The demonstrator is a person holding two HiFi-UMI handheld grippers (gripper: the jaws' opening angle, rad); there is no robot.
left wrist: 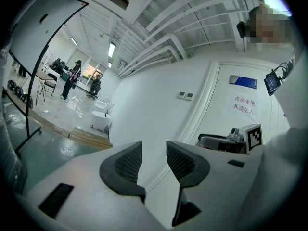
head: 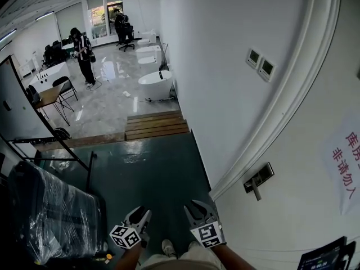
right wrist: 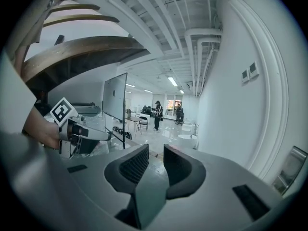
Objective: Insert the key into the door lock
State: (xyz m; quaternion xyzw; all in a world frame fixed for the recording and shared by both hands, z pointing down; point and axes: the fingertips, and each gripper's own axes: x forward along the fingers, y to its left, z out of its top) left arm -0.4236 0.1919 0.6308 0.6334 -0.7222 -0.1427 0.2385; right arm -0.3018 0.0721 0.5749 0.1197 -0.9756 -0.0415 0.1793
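The white door (head: 292, 207) fills the right of the head view, with its metal handle and lock (head: 259, 180) at mid height. The handle also shows at the right edge of the right gripper view (right wrist: 291, 167). No key shows in any view. My left gripper (head: 143, 211) and right gripper (head: 198, 206) hang low and side by side over the dark floor, left of the door and below the handle. The left gripper (left wrist: 154, 150) has a gap between its pads with nothing in it. The right gripper (right wrist: 156, 153) shows a narrower gap, also with nothing in it.
A paper sign with red letters (head: 346, 162) hangs on the door. Two wall switches (head: 260, 63) sit left of the door frame. A plastic-wrapped black cart (head: 50, 207) stands to the left, wooden steps (head: 154, 125) and a white bathtub (head: 154, 86) ahead, and a person (head: 84, 55) stands far off.
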